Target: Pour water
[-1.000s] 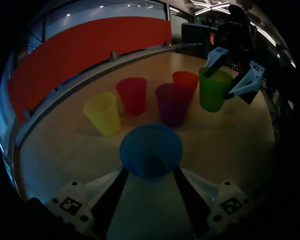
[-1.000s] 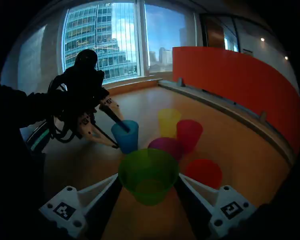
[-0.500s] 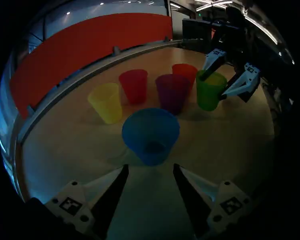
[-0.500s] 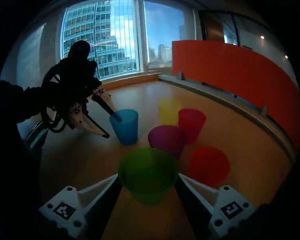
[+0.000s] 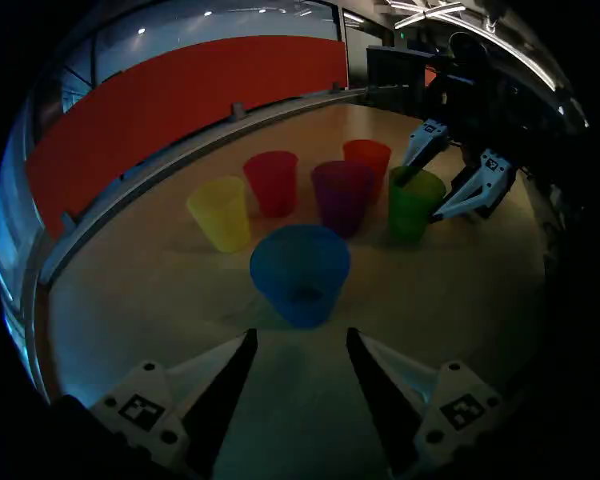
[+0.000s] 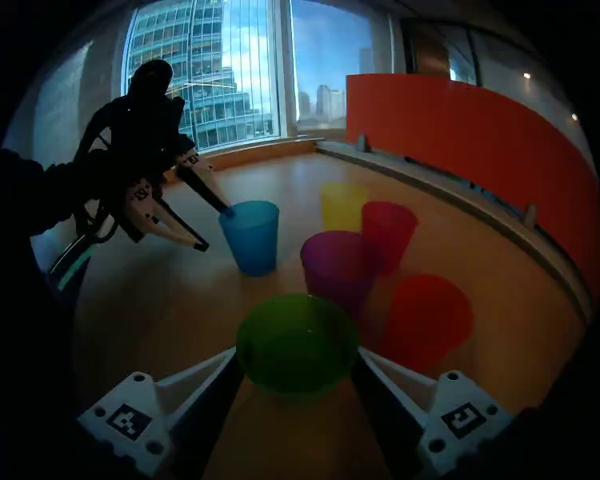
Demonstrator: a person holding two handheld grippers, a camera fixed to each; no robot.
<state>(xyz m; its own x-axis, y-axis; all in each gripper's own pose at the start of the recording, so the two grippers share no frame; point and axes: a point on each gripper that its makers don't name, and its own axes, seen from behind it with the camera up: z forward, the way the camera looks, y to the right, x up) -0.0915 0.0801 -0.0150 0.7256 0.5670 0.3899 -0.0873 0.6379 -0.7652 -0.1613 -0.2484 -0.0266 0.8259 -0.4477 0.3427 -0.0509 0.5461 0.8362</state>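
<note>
Far ahead and to the left of our left claw (image 5: 300, 333) stands a yellow cup (image 5: 218, 214), with a red cup (image 5: 270, 184) just beside it. Straight ahead of that claw, just off its tips, the blue cup (image 5: 300, 272) stands upright on the table (image 5: 140, 304). The claw's fingers are spread and touch nothing. Beyond the blue cup is a purple cup (image 5: 342, 196), with an orange cup (image 5: 367, 156) behind it. Further ahead and to the right stands the green cup (image 5: 410, 210). Our right claw (image 6: 297, 352) has a finger pressed against each side of it. Seen from that claw, the cup sits right between the tips, its base seemingly down on the wood.

We judge that no pouring is under way, since every cup is upright and only the green one is gripped. This could be the moment before a pour or the setting-down after one; we cannot tell which. If water is to go, our right claw must lift the green cup, carry it ahead and leftward over a receiving cup, likely the blue one, and tip it slowly. Our left claw may need to close on the blue cup to steady it.

Both cups are thin, translucent plastic, tapering from a wide mouth to a narrow base, so they probably tip easily. We can make out no water line in either.
</note>
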